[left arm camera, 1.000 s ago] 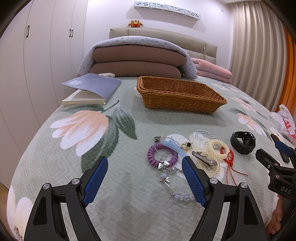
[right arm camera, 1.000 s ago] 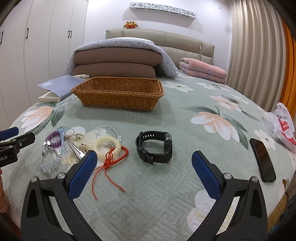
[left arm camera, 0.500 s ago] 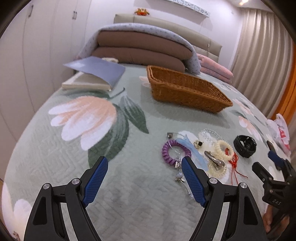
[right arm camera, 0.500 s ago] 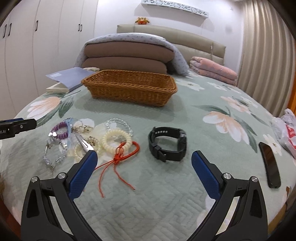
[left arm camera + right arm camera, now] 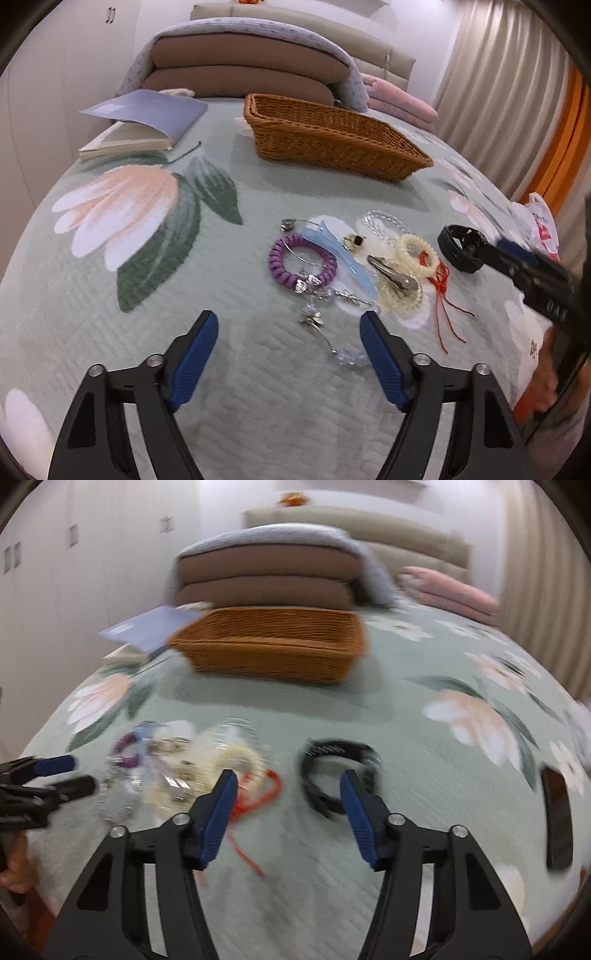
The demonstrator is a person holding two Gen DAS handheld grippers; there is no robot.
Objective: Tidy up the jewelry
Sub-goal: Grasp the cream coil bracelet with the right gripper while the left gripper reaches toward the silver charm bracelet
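Note:
Jewelry lies in a cluster on the floral bedspread: a purple coil bracelet (image 5: 302, 260), a blue hair clip (image 5: 345, 254), a silver clip (image 5: 393, 275), a cream bead bracelet with red cord (image 5: 419, 254), a clear bead chain (image 5: 332, 325) and a black watch (image 5: 461, 251). A wicker basket (image 5: 332, 140) stands behind them. My left gripper (image 5: 288, 332) is open and empty, just short of the cluster. My right gripper (image 5: 288, 790) is open and empty, with the black watch (image 5: 338, 771) just beyond its right finger. The right wrist view is blurred.
A book under a blue folder (image 5: 144, 122) lies at the back left. Folded brown bedding (image 5: 243, 74) and a pink quilt (image 5: 399, 103) lie behind the basket. A black phone (image 5: 557, 812) and a plastic bag (image 5: 539, 225) lie near the right edge of the bed.
Both grippers have moved forward toward the jewelry. The right gripper has swung left and narrowed its opening, with the watch now at its right finger. Nothing has been picked up.

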